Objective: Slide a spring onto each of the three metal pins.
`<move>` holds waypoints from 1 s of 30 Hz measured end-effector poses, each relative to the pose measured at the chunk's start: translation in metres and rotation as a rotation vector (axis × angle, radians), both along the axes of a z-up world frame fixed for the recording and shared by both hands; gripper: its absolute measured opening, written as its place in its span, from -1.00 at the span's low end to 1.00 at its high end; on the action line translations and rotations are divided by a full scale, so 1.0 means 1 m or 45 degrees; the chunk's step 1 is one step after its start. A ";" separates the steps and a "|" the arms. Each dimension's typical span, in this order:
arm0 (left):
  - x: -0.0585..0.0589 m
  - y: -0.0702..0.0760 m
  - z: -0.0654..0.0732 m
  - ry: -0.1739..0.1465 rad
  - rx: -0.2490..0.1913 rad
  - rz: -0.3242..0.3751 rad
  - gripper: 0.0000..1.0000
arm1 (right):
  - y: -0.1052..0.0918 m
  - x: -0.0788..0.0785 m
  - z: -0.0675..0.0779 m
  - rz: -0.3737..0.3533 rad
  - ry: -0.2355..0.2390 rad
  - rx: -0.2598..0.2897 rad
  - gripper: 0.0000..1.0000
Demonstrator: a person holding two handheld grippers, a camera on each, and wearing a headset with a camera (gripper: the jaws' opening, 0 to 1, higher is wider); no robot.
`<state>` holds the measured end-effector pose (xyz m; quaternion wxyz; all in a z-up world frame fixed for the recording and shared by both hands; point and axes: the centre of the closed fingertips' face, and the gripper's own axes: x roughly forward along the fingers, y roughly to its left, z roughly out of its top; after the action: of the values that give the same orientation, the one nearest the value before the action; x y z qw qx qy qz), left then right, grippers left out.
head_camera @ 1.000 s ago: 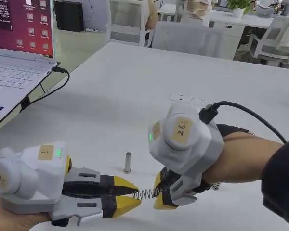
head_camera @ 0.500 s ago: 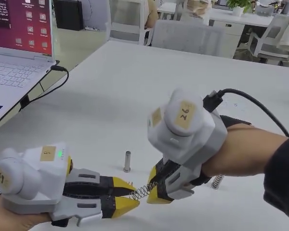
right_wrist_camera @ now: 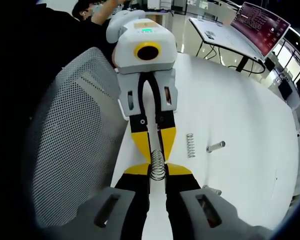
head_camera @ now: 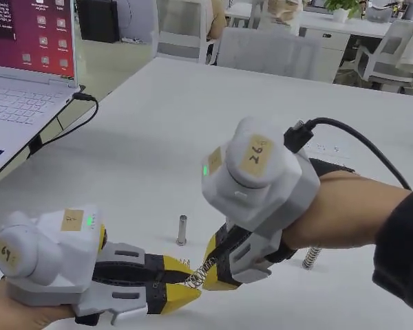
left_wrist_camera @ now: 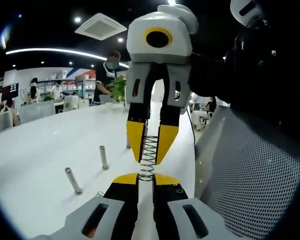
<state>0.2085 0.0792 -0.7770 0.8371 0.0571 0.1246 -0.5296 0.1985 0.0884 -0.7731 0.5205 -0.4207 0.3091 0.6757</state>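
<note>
Over the white worktop point(head_camera: 193, 124) the right claw point(head_camera: 212, 271) has crept toward the left claw point(head_camera: 191, 282), both clamped on one spring point(head_camera: 198, 273), now squeezed shorter; the nearby pin point(head_camera: 182, 230) stands bare.

Bright ceiling lamps point(left_wrist_camera: 78, 20) are flooding the white desk point(head_camera: 193, 117) with even light, throwing soft shadows, while both gripper views are bending at their edges.
</note>
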 end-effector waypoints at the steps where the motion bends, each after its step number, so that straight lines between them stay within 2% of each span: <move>1: 0.000 0.000 0.000 0.001 0.002 -0.003 -0.96 | 0.000 -0.001 0.000 0.002 0.001 -0.001 -0.83; 30: -0.002 -0.004 -0.002 0.014 0.001 -0.023 -0.95 | 0.006 -0.005 0.003 0.035 -0.026 -0.015 -0.84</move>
<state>0.2061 0.0754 -0.7794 0.8315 0.0554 0.1289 -0.5375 0.1930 0.0940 -0.7701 0.5118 -0.4350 0.3018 0.6766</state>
